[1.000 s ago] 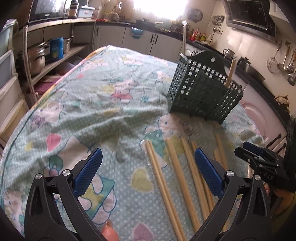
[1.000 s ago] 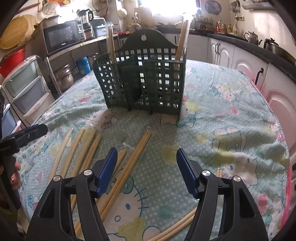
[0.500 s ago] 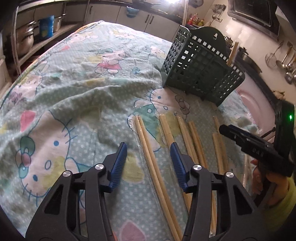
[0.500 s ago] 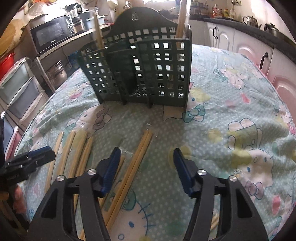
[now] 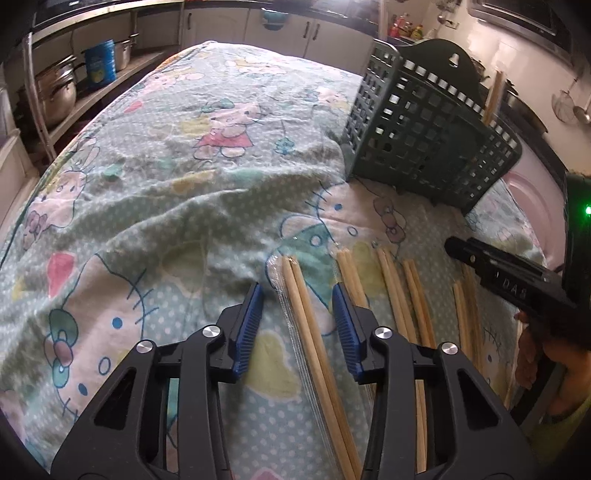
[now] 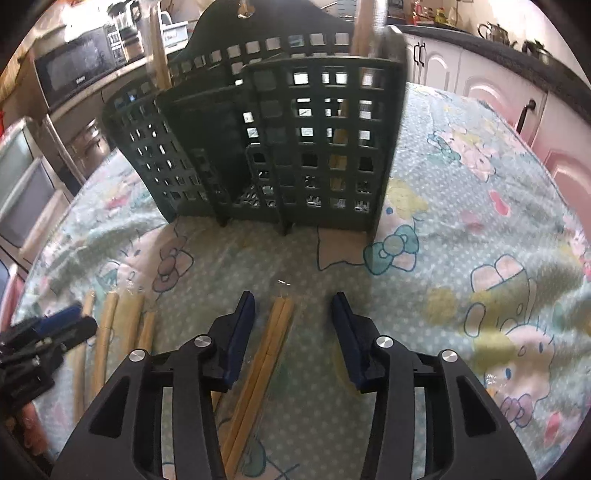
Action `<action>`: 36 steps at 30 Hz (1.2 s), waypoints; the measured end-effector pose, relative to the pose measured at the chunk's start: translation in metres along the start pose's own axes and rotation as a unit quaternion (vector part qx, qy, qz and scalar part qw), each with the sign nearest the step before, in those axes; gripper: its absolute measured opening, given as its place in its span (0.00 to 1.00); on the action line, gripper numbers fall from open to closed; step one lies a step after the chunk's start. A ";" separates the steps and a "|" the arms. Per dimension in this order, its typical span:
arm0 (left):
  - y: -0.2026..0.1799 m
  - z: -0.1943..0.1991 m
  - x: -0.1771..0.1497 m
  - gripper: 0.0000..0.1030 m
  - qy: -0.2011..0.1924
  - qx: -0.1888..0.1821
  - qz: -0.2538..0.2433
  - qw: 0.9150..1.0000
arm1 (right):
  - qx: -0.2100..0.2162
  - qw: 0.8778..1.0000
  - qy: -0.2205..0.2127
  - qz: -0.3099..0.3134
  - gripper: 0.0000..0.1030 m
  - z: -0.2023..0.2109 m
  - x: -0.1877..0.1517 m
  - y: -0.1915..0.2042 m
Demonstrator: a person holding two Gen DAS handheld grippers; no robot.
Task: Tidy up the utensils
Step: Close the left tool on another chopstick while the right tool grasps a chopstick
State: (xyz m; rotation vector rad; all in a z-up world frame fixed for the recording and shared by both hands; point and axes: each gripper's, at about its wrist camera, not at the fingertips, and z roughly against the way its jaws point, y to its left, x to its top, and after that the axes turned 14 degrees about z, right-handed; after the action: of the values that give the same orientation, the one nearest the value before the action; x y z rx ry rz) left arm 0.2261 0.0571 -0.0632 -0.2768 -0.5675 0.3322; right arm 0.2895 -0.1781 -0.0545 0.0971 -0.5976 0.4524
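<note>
Jaws of the left gripper [image 5: 297,317] stand partly open, gripping nothing; the blue pads [image 5: 247,325] straddle the far end of a wrapped chopstick pair [image 5: 314,339] that runs on the cloth from 12 toward 6 o'clock between them. Neither pad touches the wood. At 2 to 3 o'clock of this gripper more chopstick pairs [image 5: 399,295] lie side by side on the tablecloth [image 5: 166,184], roughly parallel. Farther out at 3 o'clock the right gripper [image 5: 480,258] shows as a dark bar over the sticks.

Right gripper [image 6: 291,328] jaws also partly open, holding nothing. A second chopstick pair [image 6: 266,354] lies between its pads, nearer the 9 o'clock pad [image 6: 240,332], with a clear gap to the other. At 9 o'clock of it, several loose chopsticks [image 6: 107,332] rest on the cloth, and the left gripper's tips [image 6: 59,325] sit over them at the frame edge.

Green utensil basket [image 6: 266,140] stands upright at 12 o'clock in the right wrist view and at 1 to 2 o'clock [image 5: 424,129] in the left. Chopsticks already stand upright in it: one stick [image 6: 159,62] at its 10 o'clock corner, another [image 6: 364,33] at its 1 o'clock corner. Cloth carries a cartoon cat print, wrinkled near the basket base.
</note>
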 end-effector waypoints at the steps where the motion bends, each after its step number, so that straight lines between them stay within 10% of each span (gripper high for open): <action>1: 0.000 -0.001 0.001 0.30 0.000 0.003 0.000 1.000 | -0.004 1.000 0.003 0.003 0.41 -0.001 0.001 0.002; 21: -0.019 -0.014 0.011 0.08 -0.024 0.061 -0.028 0.997 | 0.065 0.998 -0.005 -0.018 0.09 0.016 -0.016 -0.041; 36: -0.020 0.040 0.030 0.05 -0.052 -0.037 -0.014 0.998 | 0.119 0.987 -0.105 0.016 0.09 0.080 -0.006 -0.024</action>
State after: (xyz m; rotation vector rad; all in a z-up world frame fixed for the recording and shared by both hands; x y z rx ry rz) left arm 0.2323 0.0568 -0.0098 -0.3246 -0.6860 0.3006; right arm 0.2536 -0.2189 0.0093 0.3676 -0.7512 0.5480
